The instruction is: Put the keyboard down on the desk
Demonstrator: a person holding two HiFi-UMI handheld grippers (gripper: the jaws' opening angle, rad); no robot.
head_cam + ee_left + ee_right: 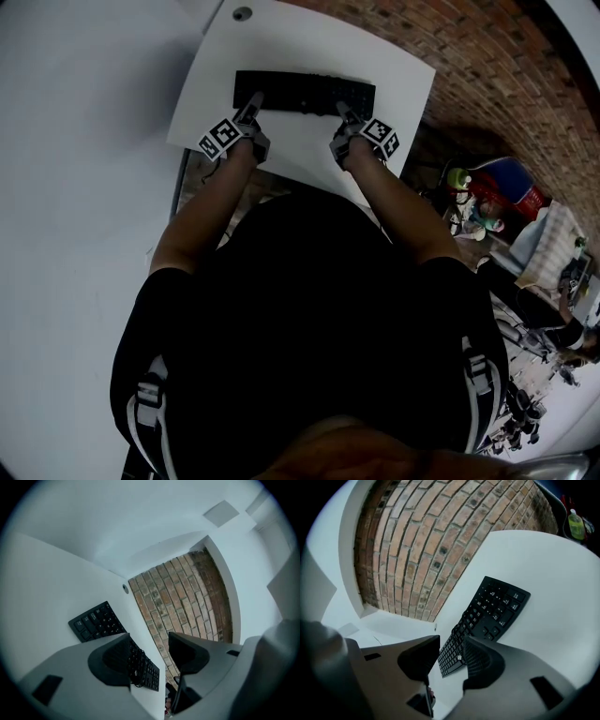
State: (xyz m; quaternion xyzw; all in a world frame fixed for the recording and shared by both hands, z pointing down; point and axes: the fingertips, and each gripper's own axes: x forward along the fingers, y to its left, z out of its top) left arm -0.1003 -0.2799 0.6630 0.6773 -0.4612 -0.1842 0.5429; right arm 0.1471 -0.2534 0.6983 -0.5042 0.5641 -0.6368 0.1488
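- The flat black computer keyboard (305, 94) lies on the white rectangular desk (281, 47); the set-down looks done.
- The left gripper (251, 101) and right gripper (345, 111) have their jaws apart, gripping nothing.
- Next, I judge: withdraw both clear of the ends.

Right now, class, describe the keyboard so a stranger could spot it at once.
Find the white desk by the brick wall. On its far half lies the keyboard: long, flat and black, unlike the small round cap at the corner.
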